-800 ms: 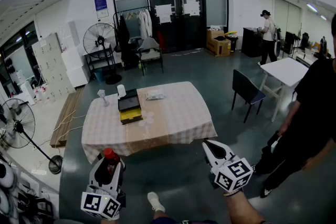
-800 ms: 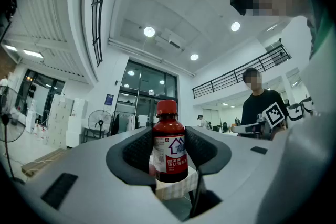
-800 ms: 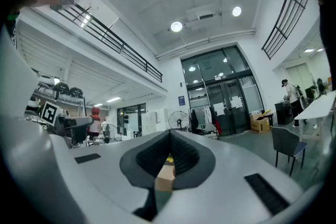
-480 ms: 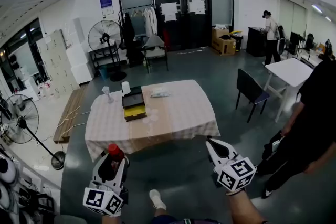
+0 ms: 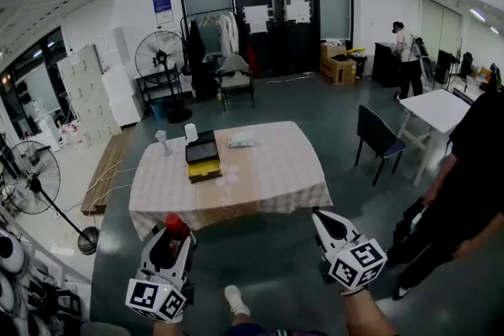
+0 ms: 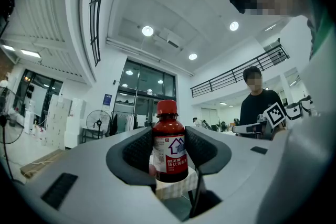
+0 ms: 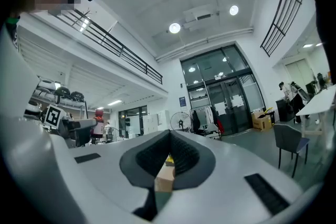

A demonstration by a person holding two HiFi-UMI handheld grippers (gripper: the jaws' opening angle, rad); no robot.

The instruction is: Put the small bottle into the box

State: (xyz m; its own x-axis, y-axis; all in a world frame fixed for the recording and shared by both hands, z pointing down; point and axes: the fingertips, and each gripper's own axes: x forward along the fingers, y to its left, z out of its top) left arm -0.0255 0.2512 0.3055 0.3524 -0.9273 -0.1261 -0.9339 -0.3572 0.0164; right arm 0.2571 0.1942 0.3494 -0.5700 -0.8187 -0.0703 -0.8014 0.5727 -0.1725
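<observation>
My left gripper is shut on a small brown bottle with a red cap, which stands upright between the pads. In the left gripper view the bottle fills the gap between both pads of the left gripper. My right gripper hangs at the lower right, its jaws shut and holding nothing; its tips meet in the right gripper view. The black and yellow box lies on the left part of the checked table, well ahead of both grippers.
Two cups stand left of the box and a white packet lies behind it. A person in black stands at the right. A dark chair, a white table and floor fans surround the spot.
The table sits a little lower and closer in the head view. Both grippers keep their pose, and the bottle stays in the left one.
</observation>
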